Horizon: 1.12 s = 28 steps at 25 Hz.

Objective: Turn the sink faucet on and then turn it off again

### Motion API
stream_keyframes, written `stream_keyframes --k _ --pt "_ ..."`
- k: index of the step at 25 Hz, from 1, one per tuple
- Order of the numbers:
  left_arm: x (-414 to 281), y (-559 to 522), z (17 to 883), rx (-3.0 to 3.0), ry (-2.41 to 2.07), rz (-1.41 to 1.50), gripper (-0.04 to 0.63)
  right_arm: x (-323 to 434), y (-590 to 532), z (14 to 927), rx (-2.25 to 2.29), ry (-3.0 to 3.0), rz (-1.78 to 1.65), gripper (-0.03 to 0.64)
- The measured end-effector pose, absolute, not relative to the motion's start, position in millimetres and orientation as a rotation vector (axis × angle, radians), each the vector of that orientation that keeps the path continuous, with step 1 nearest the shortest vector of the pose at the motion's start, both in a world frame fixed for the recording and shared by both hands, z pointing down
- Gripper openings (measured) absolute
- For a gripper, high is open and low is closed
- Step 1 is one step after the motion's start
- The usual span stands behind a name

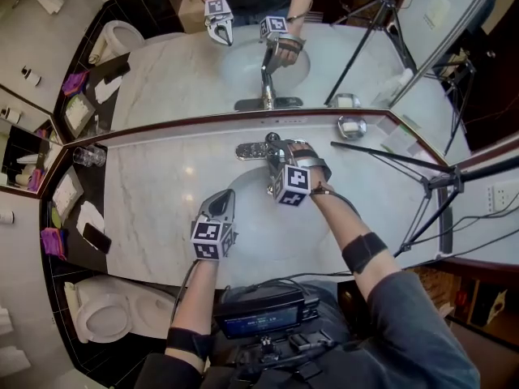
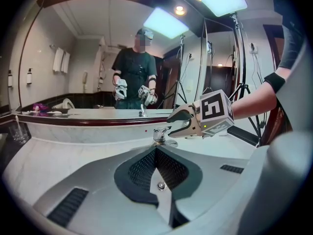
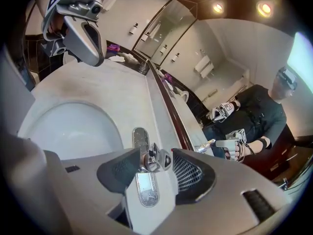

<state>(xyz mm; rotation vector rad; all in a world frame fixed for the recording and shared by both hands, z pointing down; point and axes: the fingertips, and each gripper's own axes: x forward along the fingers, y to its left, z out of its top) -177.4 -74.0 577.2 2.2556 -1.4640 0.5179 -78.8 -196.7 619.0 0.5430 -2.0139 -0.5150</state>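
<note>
The chrome faucet (image 1: 270,147) stands at the back of the white basin (image 1: 251,225), just below the mirror. My right gripper (image 1: 281,157) is at the faucet. In the right gripper view its jaws stand open with the faucet's handle (image 3: 152,156) between the pads (image 3: 188,170), above the chrome base plate (image 3: 145,190). The left gripper view shows the right gripper (image 2: 180,124) beside the faucet (image 2: 160,135). My left gripper (image 1: 220,198) hovers over the basin's left side, jaws shut and empty, pointing at the faucet. I see no water stream.
A marble counter (image 1: 154,185) surrounds the basin. A drinking glass (image 1: 87,156) stands at its left end and a small chrome dish (image 1: 351,126) to the faucet's right. Tripod legs (image 1: 405,162) cross the right side. A toilet (image 1: 101,314) lies below left.
</note>
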Motion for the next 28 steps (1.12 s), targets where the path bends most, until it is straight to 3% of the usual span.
stream_keyframes --k 9,28 --pt "-182 -69 584 2.234 -1.466 0.521 0.0 -86 -195 643 0.453 -1.981 -0.478 0.146" --pt "-177 -73 591 2.234 -1.44 0.522 0.0 -85 -191 645 0.474 -1.951 -0.477 0.146"
